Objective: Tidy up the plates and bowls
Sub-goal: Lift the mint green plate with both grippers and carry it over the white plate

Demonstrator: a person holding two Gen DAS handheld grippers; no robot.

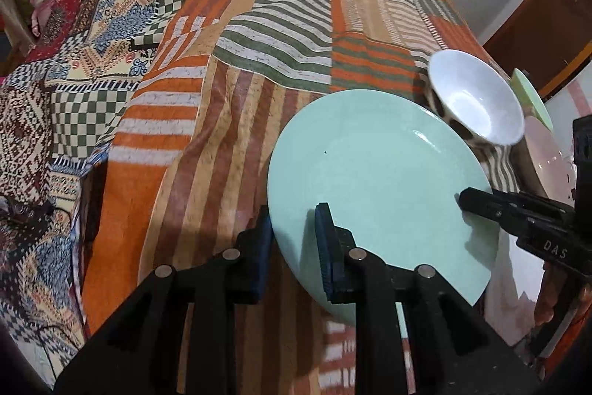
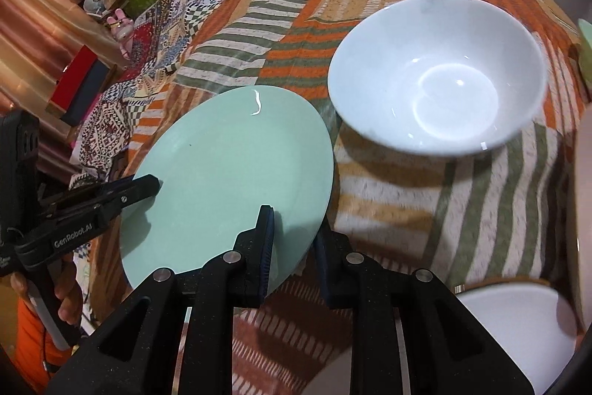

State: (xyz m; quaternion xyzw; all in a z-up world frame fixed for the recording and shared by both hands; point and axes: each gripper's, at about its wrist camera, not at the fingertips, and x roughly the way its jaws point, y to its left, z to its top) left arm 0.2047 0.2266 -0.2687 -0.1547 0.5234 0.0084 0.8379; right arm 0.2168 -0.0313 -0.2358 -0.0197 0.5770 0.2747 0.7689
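Note:
A mint green plate (image 1: 377, 173) is held tilted above the striped bedspread, gripped from both sides. My left gripper (image 1: 294, 239) is shut on its near left rim, one pad above and one below. My right gripper (image 2: 294, 239) is shut on its right rim; it also shows in the left wrist view (image 1: 492, 206). The plate fills the left of the right wrist view (image 2: 229, 180). A white bowl (image 2: 436, 73) with a spotted outside (image 1: 477, 95) stands on the bedspread beyond the plate.
A pink plate (image 1: 544, 150) and a light green plate (image 1: 532, 95) lie at the right edge. Another white dish (image 2: 518, 328) sits near the right gripper. A patchwork quilt (image 1: 74, 62) and clutter lie to the left.

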